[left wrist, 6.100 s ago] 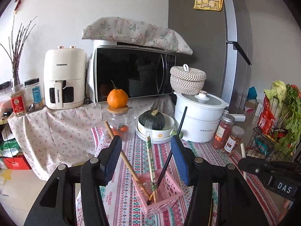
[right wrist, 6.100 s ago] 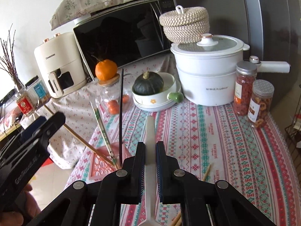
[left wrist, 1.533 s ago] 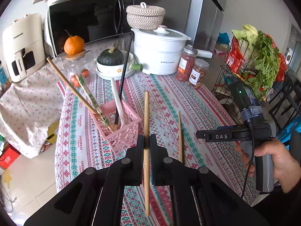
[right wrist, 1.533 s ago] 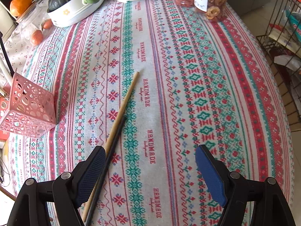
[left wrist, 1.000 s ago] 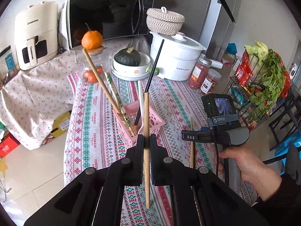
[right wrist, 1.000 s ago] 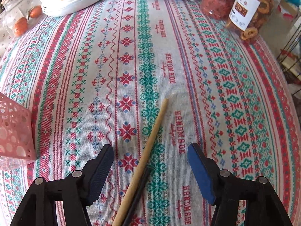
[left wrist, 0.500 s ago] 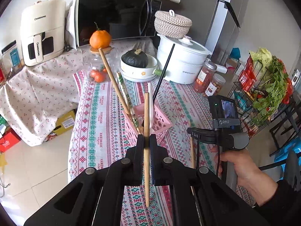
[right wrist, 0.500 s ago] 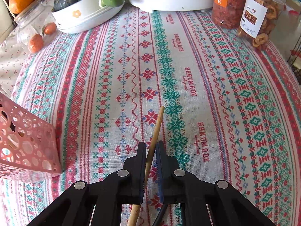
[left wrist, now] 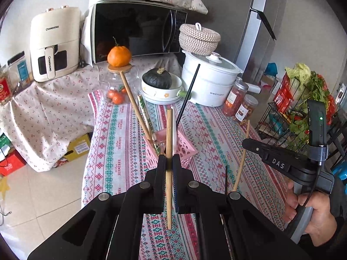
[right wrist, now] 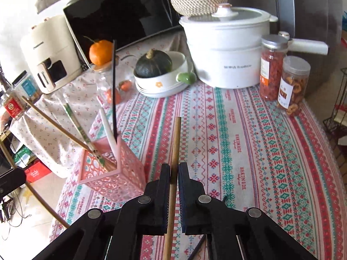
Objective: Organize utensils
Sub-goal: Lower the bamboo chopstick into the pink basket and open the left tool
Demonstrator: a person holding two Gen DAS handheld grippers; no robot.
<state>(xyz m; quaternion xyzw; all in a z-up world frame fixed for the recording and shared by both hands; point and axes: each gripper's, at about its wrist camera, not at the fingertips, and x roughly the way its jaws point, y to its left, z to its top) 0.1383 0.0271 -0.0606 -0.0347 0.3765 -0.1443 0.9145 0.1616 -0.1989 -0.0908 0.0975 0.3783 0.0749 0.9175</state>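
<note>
A pink perforated basket (left wrist: pixel 184 151) stood on the striped tablecloth (left wrist: pixel 117 143), already holding a wooden chopstick (left wrist: pixel 134 106), a green-patterned chopstick (left wrist: pixel 147 117), a black chopstick (left wrist: pixel 187 95) and a white utensil (right wrist: pixel 107 127), all leaning out of its open top. The left gripper (left wrist: pixel 169 169) was clamped tight on another wooden chopstick (left wrist: pixel 169 151), which stood nearly upright between its pads just in front of the basket; this grip looked the same as it had a second earlier. The right gripper (right wrist: pixel 173 177) had changed more: a second before, its jaws were spread wide over a wooden chopstick lying flat on the cloth, and now they were pressed shut on that light wooden stick (right wrist: pixel 174 151), which was lifted clear of the table with its tip pointing up and away, to the right of the basket. In the left wrist view the same stick (left wrist: pixel 241 151) slanted in the air beside the right-hand tool, gripped by a person's hand (left wrist: pixel 308 212). A thin dark stick (right wrist: pixel 199 248) showed low under the right gripper's jaws; whether it was held or lay loose could not be told. Behind the basket were a dark green squash (right wrist: pixel 153 64) in a white bowl (right wrist: pixel 164 84), a white electric pot (right wrist: pixel 227 49), two jars of dried food (right wrist: pixel 282 80), an orange (left wrist: pixel 119 56) on a glass jar, a microwave (left wrist: pixel 134 30) and a cream air fryer (left wrist: pixel 54 43).
</note>
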